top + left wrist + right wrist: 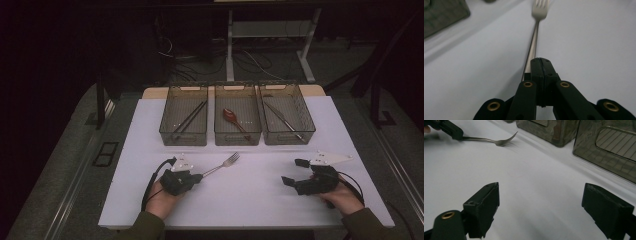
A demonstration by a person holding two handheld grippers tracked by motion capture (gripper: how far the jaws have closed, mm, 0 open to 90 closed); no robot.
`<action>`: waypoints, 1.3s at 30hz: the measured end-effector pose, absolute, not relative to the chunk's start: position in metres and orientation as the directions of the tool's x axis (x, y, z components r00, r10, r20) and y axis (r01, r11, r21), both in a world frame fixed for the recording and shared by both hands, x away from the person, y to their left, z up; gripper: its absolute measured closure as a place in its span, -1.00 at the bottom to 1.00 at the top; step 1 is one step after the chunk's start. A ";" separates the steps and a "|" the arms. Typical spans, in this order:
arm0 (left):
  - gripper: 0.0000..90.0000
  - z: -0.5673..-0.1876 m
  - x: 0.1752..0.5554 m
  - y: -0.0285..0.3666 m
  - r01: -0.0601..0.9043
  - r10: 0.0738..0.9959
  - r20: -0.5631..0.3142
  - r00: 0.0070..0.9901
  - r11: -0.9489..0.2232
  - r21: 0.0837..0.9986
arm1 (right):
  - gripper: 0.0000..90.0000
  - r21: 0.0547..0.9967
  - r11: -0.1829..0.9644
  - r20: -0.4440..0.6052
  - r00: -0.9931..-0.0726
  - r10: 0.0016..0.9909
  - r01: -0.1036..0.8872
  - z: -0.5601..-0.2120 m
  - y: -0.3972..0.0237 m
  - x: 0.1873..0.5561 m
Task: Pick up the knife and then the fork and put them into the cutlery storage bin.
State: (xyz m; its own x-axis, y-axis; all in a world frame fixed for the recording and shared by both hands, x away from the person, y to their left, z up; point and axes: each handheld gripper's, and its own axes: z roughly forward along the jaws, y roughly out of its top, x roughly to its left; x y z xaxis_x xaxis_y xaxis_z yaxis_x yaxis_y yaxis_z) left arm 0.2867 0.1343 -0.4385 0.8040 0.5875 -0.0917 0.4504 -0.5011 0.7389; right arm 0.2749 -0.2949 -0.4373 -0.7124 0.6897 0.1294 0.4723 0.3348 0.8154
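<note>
One fork point(223, 164) is clamped by its handle in the left gripper point(199, 176); its tines point toward the middle bin point(238, 135); the right gripper point(295, 172) gapes wide, holding nothing.

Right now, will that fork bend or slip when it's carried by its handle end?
The fork looks like metal, so it probably stays stiff. The left gripper pinches only its thin, shiny handle end, so it might swivel or slip. Its tines stick far out, so it may droop.

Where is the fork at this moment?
In the high view the fork is left of centre, its handle end clamped in the left gripper, tines pointing toward the middle bin across the white table.
</note>
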 end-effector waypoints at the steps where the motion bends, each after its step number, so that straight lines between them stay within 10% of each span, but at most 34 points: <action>1: 0.87 -0.435 0.289 0.134 0.434 0.578 -0.081 0.812 -0.504 0.746 | -0.69 0.816 0.334 0.130 -0.712 0.690 0.473 -0.437 -0.295 0.275; 12: 0.54 -0.433 0.323 0.110 0.377 0.479 -0.093 0.873 -0.541 0.752 | -0.69 0.814 0.339 0.129 -0.716 0.686 0.472 -0.438 -0.295 0.276; 39: 0.87 -0.445 0.331 0.096 0.363 0.464 -0.074 0.883 -0.573 0.735 | -0.69 0.837 0.286 0.163 -0.712 0.683 0.467 -0.434 -0.294 0.278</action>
